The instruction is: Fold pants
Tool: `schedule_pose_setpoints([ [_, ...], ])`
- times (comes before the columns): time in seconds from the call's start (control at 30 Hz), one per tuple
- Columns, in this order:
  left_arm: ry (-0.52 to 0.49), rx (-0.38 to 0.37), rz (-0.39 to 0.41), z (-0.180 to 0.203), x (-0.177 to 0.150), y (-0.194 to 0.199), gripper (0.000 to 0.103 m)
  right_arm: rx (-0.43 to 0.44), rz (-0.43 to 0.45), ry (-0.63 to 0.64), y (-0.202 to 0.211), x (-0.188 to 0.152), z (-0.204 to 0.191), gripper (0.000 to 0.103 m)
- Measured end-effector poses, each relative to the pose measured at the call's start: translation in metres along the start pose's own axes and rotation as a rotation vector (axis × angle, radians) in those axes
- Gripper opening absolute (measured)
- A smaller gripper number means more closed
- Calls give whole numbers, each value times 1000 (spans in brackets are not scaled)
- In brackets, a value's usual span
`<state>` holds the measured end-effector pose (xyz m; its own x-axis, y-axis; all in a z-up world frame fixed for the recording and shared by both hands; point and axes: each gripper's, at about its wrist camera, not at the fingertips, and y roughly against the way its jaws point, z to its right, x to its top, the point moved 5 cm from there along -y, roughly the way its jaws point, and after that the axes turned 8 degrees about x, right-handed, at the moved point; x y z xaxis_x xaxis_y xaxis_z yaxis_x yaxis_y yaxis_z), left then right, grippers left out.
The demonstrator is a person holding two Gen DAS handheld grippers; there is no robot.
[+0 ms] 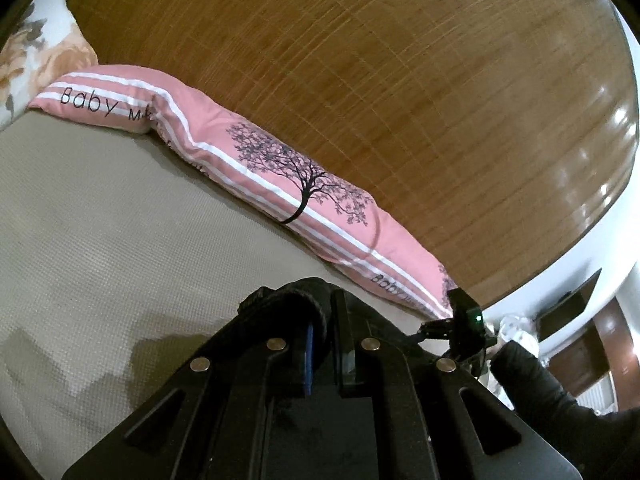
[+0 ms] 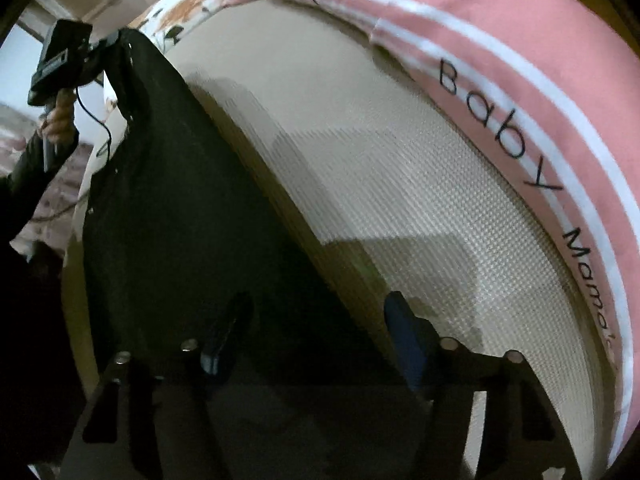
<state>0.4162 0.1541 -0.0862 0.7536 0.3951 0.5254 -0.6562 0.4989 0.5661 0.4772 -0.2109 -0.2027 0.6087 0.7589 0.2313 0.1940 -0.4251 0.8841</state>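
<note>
One pair of black pants drapes over the waffle-textured beige bed. Left gripper fingers pinch its fabric; right gripper fingers gape half-open.

Indoor light is dim and warm. Glare spots streak the wooden headboard at three o'clock. The right wrist view is smeared with motion blur; fisheye edges bend and darken.

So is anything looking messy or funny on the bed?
Nothing is spilled or broken. The black pants hang stretched out, one end pinched up in the left gripper, which is normal mid-fold. The only untidy bit: the pink pillows by the headboard overlap crookedly, one corner riding over the other.
</note>
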Motion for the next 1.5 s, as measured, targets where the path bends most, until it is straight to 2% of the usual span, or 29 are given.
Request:
schedule_pose_setpoints([
  [0.03,0,11,-3,-1,0,-1,7,10,-5,-1,-1,-1,2,58],
  [0.1,-4,19,-9,0,0,-2,7,19,-21,2,-3,-10,4,44],
  [0.2,-15,29,-13,1,1,-3,8,-1,-34,8,-4,-22,6,35],
  [0.33,-24,39,-22,-3,1,-6,8,-69,-28,-36,5,-39,13,28],
  [0.4,-30,64,-27,-5,0,-13,8,-124,-20,-56,7,-44,14,14],
  [0.5,-40,102,-36,-10,0,-22,8,-205,23,-69,13,-47,3,11],
  [0.63,-54,107,-36,-10,0,-18,8,-364,98,-74,23,-51,-34,10],
  [0.77,-100,95,-24,-2,-5,4,8,-475,190,-101,47,-63,-73,9],
  [0.97,-132,74,-29,4,-25,41,8,-632,273,-147,67,-93,-127,7],
  [1.2,-185,80,-71,5,-71,84,9,-678,326,-247,56,-149,-178,7],
  [1.4,-214,132,-158,-18,-126,101,11,-625,350,-355,20,-193,-204,7],
  [1.5,-237,183,-208,-32,-156,100,12,-603,360,-398,5,-208,-209,7],
])
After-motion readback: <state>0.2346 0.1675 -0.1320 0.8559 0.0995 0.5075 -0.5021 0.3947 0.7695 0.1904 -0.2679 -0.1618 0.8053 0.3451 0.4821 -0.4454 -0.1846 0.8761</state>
